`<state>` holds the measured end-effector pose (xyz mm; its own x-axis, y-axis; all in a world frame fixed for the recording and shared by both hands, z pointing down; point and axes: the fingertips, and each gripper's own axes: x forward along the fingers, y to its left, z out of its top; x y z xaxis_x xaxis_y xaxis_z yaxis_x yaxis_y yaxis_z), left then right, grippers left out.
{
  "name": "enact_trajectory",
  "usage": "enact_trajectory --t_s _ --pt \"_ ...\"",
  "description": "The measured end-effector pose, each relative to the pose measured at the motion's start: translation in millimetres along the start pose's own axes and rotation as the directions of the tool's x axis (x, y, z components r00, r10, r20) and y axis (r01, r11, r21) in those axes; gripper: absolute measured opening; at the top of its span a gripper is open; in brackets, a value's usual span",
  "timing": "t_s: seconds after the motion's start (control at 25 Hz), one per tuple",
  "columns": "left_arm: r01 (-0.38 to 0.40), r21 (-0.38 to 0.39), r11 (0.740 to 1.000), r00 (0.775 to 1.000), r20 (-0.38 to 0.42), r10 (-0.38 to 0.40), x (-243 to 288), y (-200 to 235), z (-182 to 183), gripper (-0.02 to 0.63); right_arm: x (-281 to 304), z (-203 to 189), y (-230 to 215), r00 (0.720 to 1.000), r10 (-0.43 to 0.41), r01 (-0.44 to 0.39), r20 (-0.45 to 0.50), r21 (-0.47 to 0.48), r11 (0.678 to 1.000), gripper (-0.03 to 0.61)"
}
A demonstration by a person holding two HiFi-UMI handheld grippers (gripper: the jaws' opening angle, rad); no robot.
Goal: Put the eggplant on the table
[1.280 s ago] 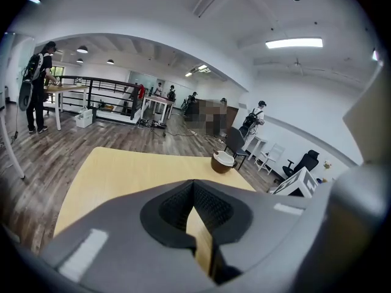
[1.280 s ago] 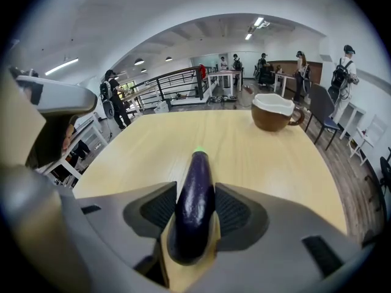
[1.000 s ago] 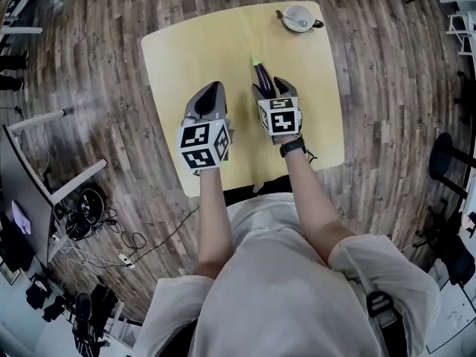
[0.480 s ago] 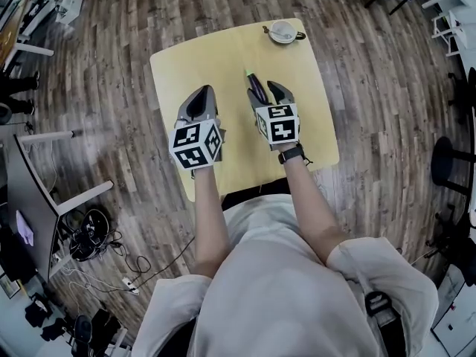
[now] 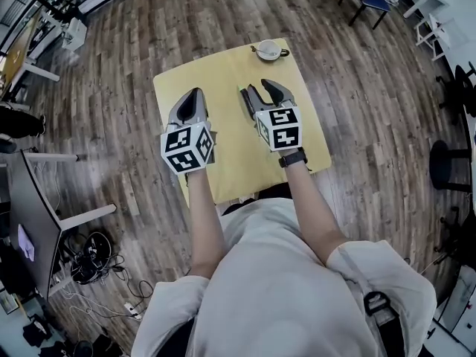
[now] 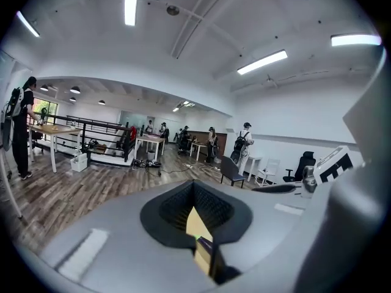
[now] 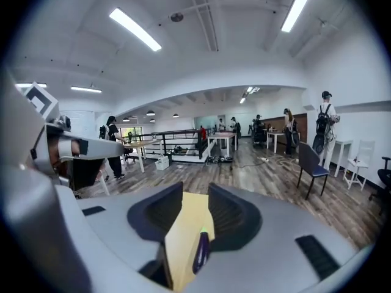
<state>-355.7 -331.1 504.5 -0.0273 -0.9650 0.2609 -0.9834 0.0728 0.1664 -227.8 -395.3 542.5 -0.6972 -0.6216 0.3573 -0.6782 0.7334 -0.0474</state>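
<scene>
Wooden floor (image 5: 111, 88) is seen all around in a big room with long lights. Other people can be seen far off in both gripper views. A yellow desk (image 5: 223, 73) is seen from above in the head view, with the person's two arms stretched out over it.

The left tongs (image 5: 192, 94) are held over the left part of the desk. Their tips are pressed together, and nothing is held in them. The right tongs (image 5: 257, 88) are held over the right part of the desk. Their jaws are partly apart and are closing, and nothing is gripped by them. Only the desk can be seen through the gap.

A small white cup (image 5: 268, 50) on a saucer is set at the far edge of the desk, well away from both tongs.

The purple eggplant (image 7: 200, 253) is seen in the right gripper view. It is laid flat on the desk, below the jaws, with its green tip pointing away. It is not touched by either tongs.

The job looks almost done, since the eggplant is already on the desk. Next, both tongs should be kept clear of the eggplant so it is not bumped or rolled.
</scene>
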Motion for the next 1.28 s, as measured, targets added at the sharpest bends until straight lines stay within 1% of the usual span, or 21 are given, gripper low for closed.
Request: enact_trajectory --t_s 0.32,0.64,0.84,1.28 --pt "0.035 0.064 0.997 0.995 0.094 -0.041 -23 -24 42 0.008 -40 55 5 0.990 -0.022 0.025 0.140 -0.025 0.999 0.094" --pt "0.043 0.103 0.994 0.984 0.168 -0.060 -44 -34 74 0.008 -72 92 14 0.970 -0.036 0.047 0.240 -0.040 0.998 0.045" --pt "0.042 0.120 0.992 0.977 0.202 -0.066 -53 -37 88 0.008 -82 104 17 0.963 -0.040 0.053 0.266 -0.043 0.998 0.014" --pt "0.043 0.135 0.990 0.964 0.254 -0.077 -67 -35 104 0.008 -98 126 30 0.944 -0.040 0.069 0.327 -0.078 0.995 0.011"
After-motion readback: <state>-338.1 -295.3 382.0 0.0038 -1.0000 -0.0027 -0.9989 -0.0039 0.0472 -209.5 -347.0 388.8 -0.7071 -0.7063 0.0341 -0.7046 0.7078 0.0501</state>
